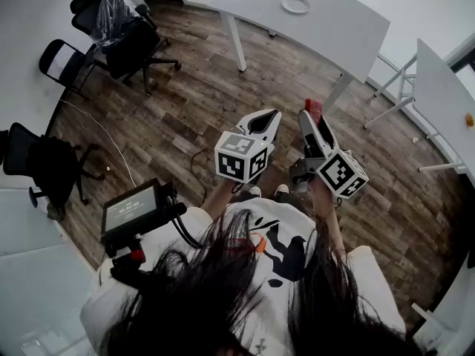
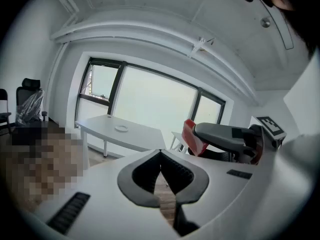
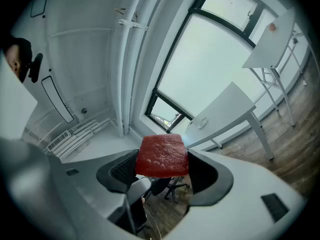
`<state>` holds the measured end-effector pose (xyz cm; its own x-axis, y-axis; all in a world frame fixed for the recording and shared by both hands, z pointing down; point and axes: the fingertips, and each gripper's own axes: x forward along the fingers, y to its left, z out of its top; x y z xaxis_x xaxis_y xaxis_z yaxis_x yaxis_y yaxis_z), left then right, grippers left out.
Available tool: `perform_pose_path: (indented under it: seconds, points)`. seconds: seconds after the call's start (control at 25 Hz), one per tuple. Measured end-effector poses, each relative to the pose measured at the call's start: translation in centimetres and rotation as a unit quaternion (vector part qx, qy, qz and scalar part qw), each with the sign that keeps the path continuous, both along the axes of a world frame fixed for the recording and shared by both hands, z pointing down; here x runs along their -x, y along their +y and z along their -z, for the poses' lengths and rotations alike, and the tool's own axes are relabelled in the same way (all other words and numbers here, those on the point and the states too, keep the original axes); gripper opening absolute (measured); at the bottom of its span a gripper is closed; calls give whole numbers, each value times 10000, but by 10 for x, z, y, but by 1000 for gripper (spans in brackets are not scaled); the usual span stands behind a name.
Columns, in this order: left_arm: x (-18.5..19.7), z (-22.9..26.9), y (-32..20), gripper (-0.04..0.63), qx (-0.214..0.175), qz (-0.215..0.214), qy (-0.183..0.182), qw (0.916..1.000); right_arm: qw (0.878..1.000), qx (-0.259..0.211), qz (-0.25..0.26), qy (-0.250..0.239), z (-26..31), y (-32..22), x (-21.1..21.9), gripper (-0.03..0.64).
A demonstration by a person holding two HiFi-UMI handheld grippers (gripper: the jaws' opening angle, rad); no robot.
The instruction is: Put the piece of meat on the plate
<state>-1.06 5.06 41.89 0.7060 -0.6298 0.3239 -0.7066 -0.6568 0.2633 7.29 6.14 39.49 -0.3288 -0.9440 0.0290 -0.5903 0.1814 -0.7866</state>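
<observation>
The piece of meat [image 3: 162, 156] is clamped between the two pads of the right claw [image 1: 312, 116], up in the air over the wood floor [image 1: 185, 102] and not on anything. It is a flat red slab, roughly square with rounded corners. Its face is pebbled and bumpy, and its upper part stands out past the claw's tips. The pads press on its two edges, with the jaws set wide to take it.

The right claw is held about level in front of the person [image 1: 274, 236], pointing ahead. The left claw [image 1: 269, 117] is just beside it, tilted a little downward. Its jaws are closed together with nothing between them, the pads meeting at the tips. From the left gripper view the meat shows as a red edge at the end of the neighbouring claw.

The plate [image 1: 296, 5], small, white and round, lies on the white counter [image 1: 334, 28] well ahead of both claws. Black office chairs [image 1: 119, 35] stand off to the left on the floor.
</observation>
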Motion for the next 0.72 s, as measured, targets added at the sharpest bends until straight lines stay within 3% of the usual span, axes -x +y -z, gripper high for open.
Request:
perform_pose_path:
  seconds: [0.72]
  points:
    - [-1, -2, -1, 5, 42, 5, -52, 10000, 9999, 83, 86, -50, -5, -3, 2, 293]
